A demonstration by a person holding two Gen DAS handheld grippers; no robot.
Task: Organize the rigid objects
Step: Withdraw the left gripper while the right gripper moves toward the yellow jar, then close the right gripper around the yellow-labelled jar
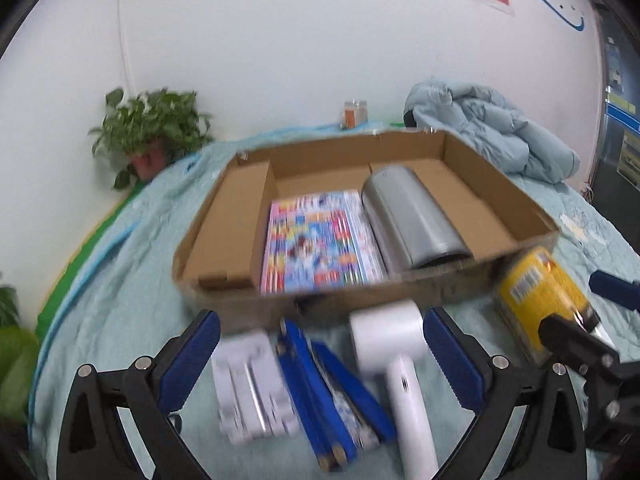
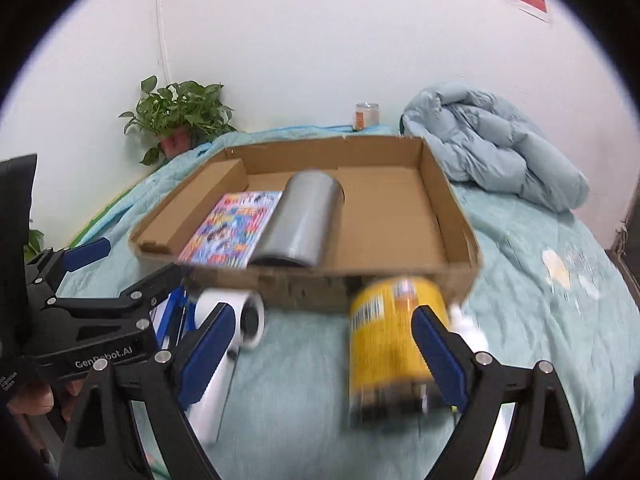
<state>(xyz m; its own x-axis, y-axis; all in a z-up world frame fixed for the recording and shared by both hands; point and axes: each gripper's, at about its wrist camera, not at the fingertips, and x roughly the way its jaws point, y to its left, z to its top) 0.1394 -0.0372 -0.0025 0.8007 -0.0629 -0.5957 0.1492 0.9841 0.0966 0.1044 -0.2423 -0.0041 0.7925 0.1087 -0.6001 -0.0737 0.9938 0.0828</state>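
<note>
A cardboard box lies on the bed, holding a colourful book and a grey cylinder. In front of it lie a white folded stand, blue-edged items, a white hair dryer and a yellow can. My left gripper is open above the stand, blue items and dryer. My right gripper is open, with the can lying between its fingers against the right pad.
A light blue sheet covers the bed. A bundled pale blue duvet lies at the back right. A potted plant and a glass jar stand by the white wall.
</note>
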